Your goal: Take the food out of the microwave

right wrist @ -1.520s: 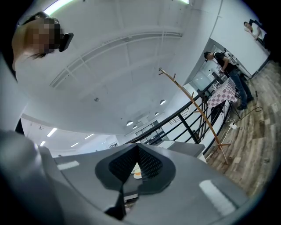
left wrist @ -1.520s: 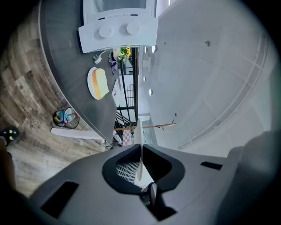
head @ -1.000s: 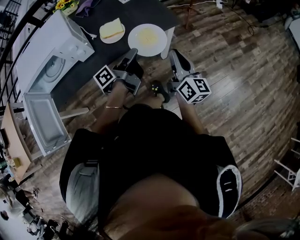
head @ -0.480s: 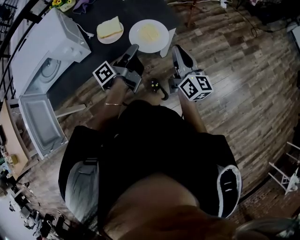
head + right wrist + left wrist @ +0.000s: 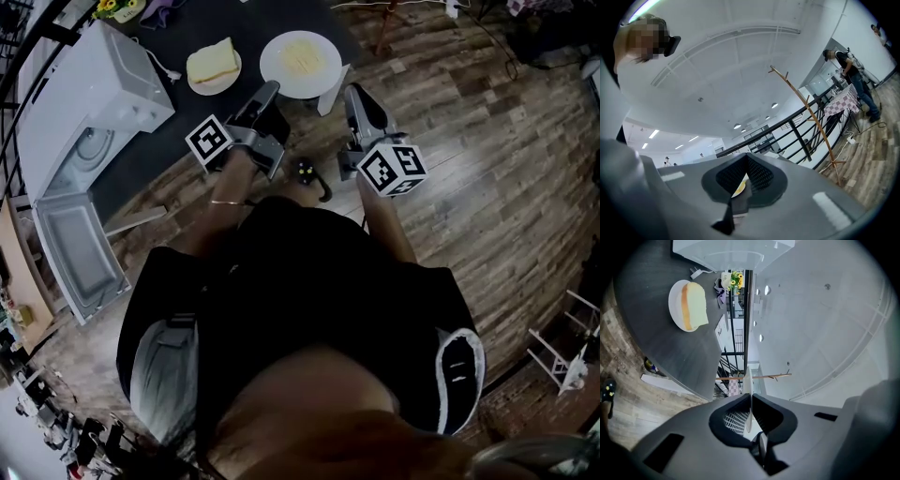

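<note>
Two plates sit at the top of the head view. The large white plate is top centre and carries a flat, pale yellow round of food that covers most of its middle and leaves a bare white rim. It is over the near corner of the dark table, between the two grippers.

The left gripper is clenched on the plate's lower-left rim. In the left gripper view the plate shows edge-on as a thin white line pinched between the jaws. The right gripper is clenched on the plate's lower-right rim, and in the right gripper view a sliver of white plate and yellow food shows between its closed jaws.

Just left of the large plate, and apart from it, a small white plate lies on the table with a thick slice of bread on it, pale with a darker crust edge.

The white microwave stands at the upper left. Its door hangs open toward the lower left, and the round turntable shows in the cavity.
</note>
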A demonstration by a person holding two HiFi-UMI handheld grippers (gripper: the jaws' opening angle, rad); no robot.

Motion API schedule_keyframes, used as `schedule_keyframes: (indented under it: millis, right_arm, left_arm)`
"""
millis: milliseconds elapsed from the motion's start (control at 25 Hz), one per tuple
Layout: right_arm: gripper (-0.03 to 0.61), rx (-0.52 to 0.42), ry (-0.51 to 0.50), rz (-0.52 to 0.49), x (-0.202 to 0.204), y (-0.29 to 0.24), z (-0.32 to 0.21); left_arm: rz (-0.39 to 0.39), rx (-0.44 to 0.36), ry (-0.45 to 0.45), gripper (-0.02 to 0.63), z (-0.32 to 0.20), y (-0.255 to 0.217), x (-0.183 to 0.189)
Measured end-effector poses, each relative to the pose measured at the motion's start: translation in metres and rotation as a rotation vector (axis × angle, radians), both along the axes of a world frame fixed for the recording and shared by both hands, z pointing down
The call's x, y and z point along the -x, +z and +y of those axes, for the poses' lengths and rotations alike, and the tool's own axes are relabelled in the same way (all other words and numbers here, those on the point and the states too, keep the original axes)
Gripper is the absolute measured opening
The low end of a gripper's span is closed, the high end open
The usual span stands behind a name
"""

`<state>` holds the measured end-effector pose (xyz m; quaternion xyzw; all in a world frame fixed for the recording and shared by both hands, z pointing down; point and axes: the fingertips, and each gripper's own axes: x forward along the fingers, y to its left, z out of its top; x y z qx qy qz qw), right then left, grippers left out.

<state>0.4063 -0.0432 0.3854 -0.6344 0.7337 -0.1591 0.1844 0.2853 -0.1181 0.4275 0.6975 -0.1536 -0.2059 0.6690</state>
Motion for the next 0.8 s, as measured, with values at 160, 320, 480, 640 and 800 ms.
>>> schedule_keyframes:
  millis: [160, 320, 480, 640, 800]
  right_arm:
    - [0.000, 0.013, -0.019, 0.004, -0.004, 0.000, -0.008]
    - [0.000, 0.020, -0.038, 0.014, -0.009, -0.001, -0.019]
    - [0.000, 0.027, -0.064, 0.019, -0.012, -0.003, -0.031]
    - [0.000, 0.035, -0.085, 0.025, -0.015, -0.004, -0.042]
    - [0.000, 0.048, -0.087, 0.026, -0.023, -0.001, -0.052]
  left_arm:
    - [0.001, 0.011, -0.018, 0.017, -0.009, 0.003, -0.002]
    - [0.009, 0.016, -0.041, 0.017, -0.019, 0.004, -0.006]
    - [0.019, 0.015, -0.056, 0.017, -0.026, 0.001, -0.010]
    - [0.026, 0.029, -0.073, 0.017, -0.034, 0.003, -0.013]
    - [0.024, 0.041, -0.090, 0.017, -0.044, 0.008, -0.018]
